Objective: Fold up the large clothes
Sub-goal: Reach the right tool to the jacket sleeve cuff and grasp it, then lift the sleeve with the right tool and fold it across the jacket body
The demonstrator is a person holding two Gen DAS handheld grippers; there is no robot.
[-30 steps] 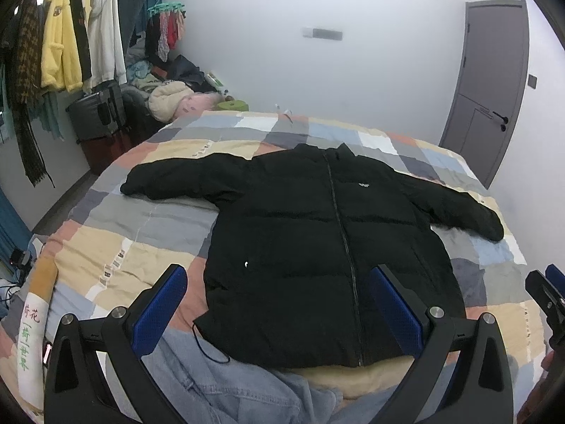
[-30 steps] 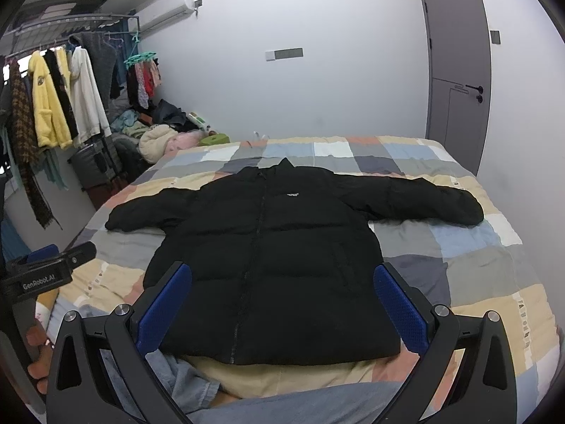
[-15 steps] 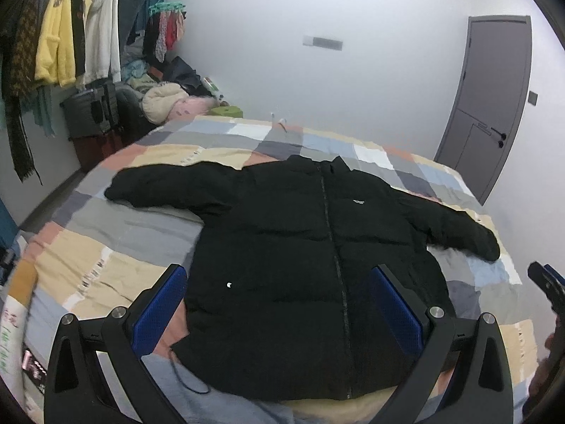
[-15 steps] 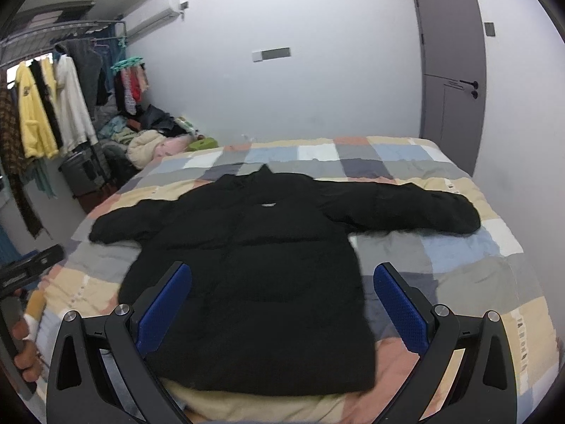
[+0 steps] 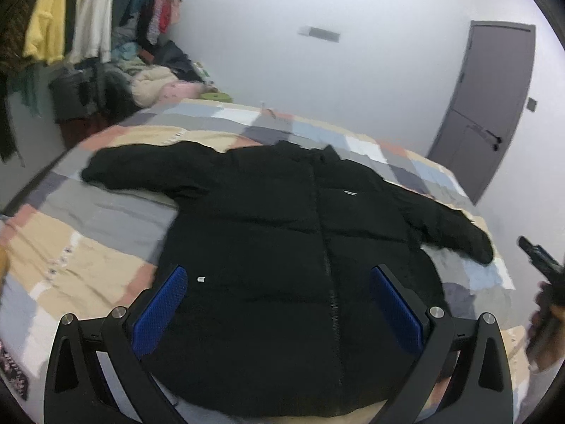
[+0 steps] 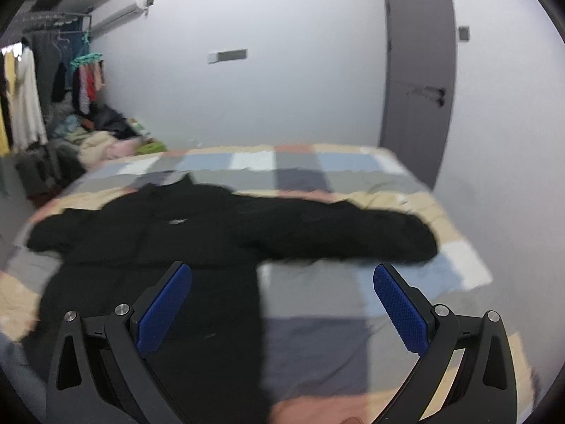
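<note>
A black puffer jacket [image 5: 282, 247] lies flat and zipped on the patchwork bed [image 5: 88, 247], both sleeves spread out. My left gripper [image 5: 279, 300] is open and empty, above the jacket's lower body. My right gripper [image 6: 282, 304] is open and empty, above the bed beside the jacket's right side, below its right sleeve [image 6: 370, 236]. The jacket [image 6: 159, 247] fills the left of the right wrist view. The right gripper also shows at the right edge of the left wrist view [image 5: 540, 265].
A clothes rack [image 5: 70, 17] with hanging garments and a pile of clothes [image 5: 159, 81] stand left of the bed. A grey door [image 5: 487, 106] is at the back right. The white wall runs behind the bed.
Both grippers have moved forward over the bed. The left one now hangs over the jacket's hem; the right one has swung right, toward the right sleeve. Both stay open.
</note>
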